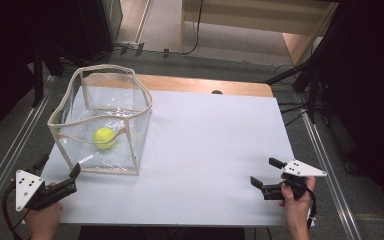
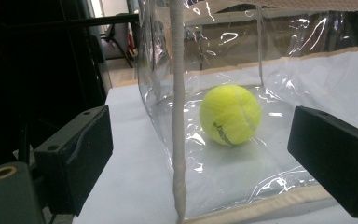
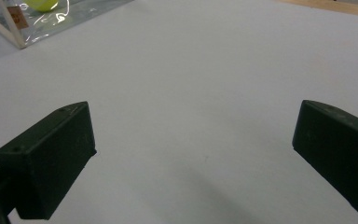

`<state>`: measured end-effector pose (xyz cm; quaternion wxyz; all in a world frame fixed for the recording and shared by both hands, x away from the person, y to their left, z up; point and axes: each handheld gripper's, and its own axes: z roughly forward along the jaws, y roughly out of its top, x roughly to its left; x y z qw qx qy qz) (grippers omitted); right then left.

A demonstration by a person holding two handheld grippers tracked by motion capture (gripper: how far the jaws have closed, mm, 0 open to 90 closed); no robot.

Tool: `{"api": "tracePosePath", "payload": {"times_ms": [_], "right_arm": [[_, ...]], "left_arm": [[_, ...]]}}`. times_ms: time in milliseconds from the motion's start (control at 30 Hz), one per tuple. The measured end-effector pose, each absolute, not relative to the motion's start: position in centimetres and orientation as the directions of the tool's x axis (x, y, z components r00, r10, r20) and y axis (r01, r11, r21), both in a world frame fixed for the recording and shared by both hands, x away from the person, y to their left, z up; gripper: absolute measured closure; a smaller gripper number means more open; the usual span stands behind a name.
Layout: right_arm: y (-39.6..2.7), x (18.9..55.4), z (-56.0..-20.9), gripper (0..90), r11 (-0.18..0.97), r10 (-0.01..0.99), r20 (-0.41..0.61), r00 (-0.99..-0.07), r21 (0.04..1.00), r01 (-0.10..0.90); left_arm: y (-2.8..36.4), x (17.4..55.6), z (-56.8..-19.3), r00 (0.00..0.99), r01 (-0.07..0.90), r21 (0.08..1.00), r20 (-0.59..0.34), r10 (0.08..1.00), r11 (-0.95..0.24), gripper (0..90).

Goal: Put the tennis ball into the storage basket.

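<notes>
Tennis ball [image 1: 104, 137]: yellow, resting on the floor of the clear bag, seen through wrinkled, glaring plastic.
Clear bag [image 1: 111, 70]: open-topped, cream-edged, at the far left of the white table [image 1: 215, 150]; its top is cut off in the left gripper view.
Left gripper [image 1: 60, 170]: jaws spread, holding nothing, just before the bag's near corner seam.
Right gripper [image 1: 266, 172]: jaws spread wide over bare table, well apart from the bag.
Hands: partly cut off at the bottom edge.

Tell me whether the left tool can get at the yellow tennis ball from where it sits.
Probably not straight ahead: the clear plastic bin's wall stands between the left tool and the yellow tennis ball; the open top looks free.
</notes>
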<state>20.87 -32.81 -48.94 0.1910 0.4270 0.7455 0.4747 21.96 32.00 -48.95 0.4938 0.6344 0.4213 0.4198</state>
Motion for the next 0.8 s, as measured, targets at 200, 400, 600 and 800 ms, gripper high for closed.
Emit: {"api": "tracePosePath", "payload": {"times_ms": [200, 400, 600, 800], "right_arm": [[-34.2, 20.2, -49.5, 0.0, 0.139, 0.834, 0.138, -0.534, 0.884, 0.446], [-35.5, 19.4, -50.1, 0.0, 0.091, 0.855, 0.15, -0.497, 0.899, 0.428], [-36.3, 18.8, -50.9, 0.0, 0.046, 0.875, 0.153, -0.459, 0.918, 0.395], [-36.2, 18.7, -51.3, 0.0, 0.046, 0.878, 0.146, -0.455, 0.922, 0.385]], "left_arm": [[32.0, 21.9, -48.9, 0.294, 0.12, 0.981, 0.114, 0.949, -0.155, 6.9], [32.0, 21.9, -48.9, 0.294, 0.122, 0.981, 0.112, 0.949, -0.154, 6.9], [32.1, 22.0, -48.9, 0.299, 0.12, 0.982, 0.103, 0.949, -0.144, 6.9], [32.2, 22.0, -48.9, 0.293, 0.125, 0.982, 0.097, 0.951, -0.139, 6.9]]}}
